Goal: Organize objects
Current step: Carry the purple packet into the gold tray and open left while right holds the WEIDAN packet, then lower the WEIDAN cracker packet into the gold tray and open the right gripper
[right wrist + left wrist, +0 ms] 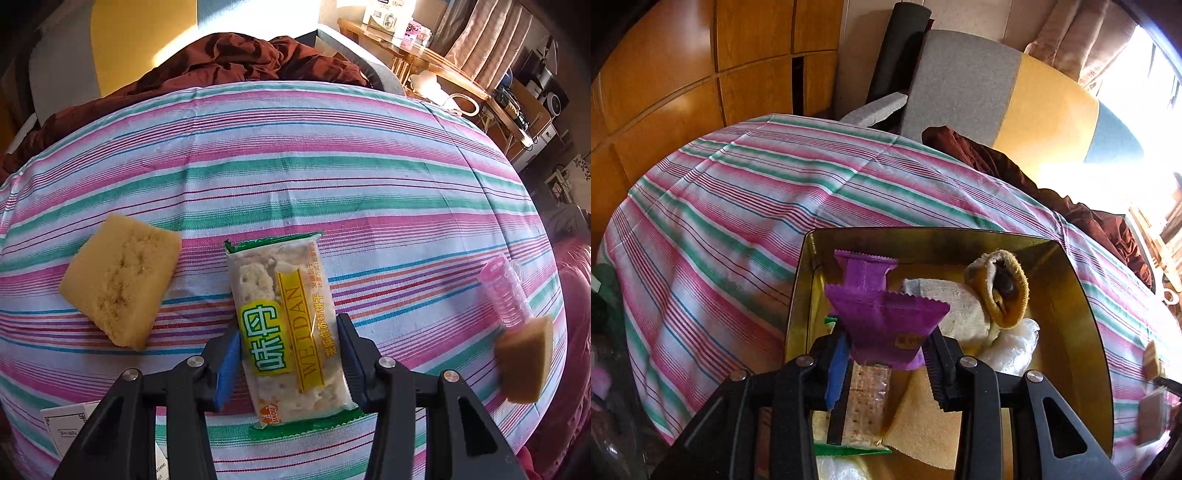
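Observation:
In the left wrist view my left gripper (886, 350) is shut on a purple snack wrapper (886, 314) and holds it over a gold tin box (1082, 295). The box holds a cracker packet (866, 398), a yellow sock (1004, 288), a pale cloth (956, 306) and a clear plastic bag (1015, 347). In the right wrist view my right gripper (290, 365) has its jaws around a green and clear cracker packet (284, 325) that lies on the striped cloth (332, 184). The pads touch its sides.
A yellow sponge (118, 284) lies left of the packet. A pink-capped clear bottle (506, 291) and a second sponge piece (524, 358) sit at the right edge. A white carton (66, 424) is at the lower left. A dark red blanket (221, 62) lies behind the table.

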### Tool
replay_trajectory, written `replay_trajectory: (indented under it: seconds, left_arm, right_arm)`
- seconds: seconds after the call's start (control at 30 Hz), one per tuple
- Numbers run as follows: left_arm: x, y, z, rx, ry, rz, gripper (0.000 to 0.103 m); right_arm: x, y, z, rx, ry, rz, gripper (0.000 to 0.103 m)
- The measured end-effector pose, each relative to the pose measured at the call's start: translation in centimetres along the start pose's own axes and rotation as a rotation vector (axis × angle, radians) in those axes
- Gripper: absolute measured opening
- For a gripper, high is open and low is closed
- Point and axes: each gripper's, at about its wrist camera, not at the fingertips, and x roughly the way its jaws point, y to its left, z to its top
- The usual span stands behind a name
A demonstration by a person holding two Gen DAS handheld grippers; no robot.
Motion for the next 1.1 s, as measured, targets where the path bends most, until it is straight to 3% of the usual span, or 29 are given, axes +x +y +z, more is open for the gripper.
replay_trajectory:
  seconds: [0.13,0.2,0.33,0.6,0.87,1.1]
  left_arm:
    - [-0.6,0.1,-1.1,-0.003,-0.021,0.020,0.044]
    - [-1.2,0.1,-1.8,0.008,-0.041,0.035,0.051]
    - [-3.0,-0.1,-2.9,0.020,-0.075,0.030,0.051]
    - [-7.5,-1.7,-4.8,0.108,-0.181,0.009,0.058]
    - [-9.3,-2.8,-5.6,0.137,-0.207,-0.041,0.061]
    - [-9.6,-3.1,-6.7,0.143,-0.201,-0.057,0.061]
  right_arm:
    - [0.3,-0.1,0.3,-0.005,-0.001,-0.005,0.048]
    - [0.0,0.2,0.1,-0.005,-0.002,-0.007,0.048]
    - [-0.6,0.6,-0.1,-0.011,-0.019,-0.037,0.048]
    - [-5.9,1.5,0.3,0.018,-0.156,0.024,0.048]
    - [-12.1,10.7,-0.7,-0.146,-0.263,0.193,0.048]
    - [-15.3,21.5,-3.2,-0.312,-0.263,0.407,0.048]
